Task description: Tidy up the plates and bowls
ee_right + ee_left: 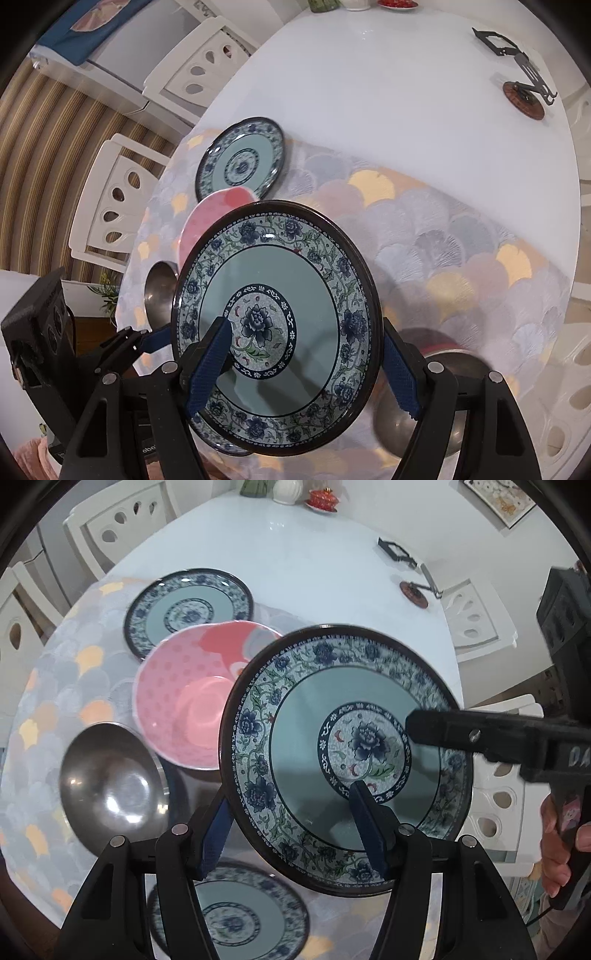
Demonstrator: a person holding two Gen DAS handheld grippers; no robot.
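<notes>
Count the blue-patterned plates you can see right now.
3: one plate held up by both grippers, one far plate behind the pink bowl, one near plate below. Others may be hidden.

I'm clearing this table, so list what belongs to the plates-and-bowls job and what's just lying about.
Job: held plate, far plate, near plate, pink bowl, steel bowl.
Lying about: folding stand, red lidded cup, white vase.

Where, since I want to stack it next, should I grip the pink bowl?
Pinch the pink bowl at its left rim, from above, one finger inside: it sits upright, open, and the plate covers its right side.
</notes>
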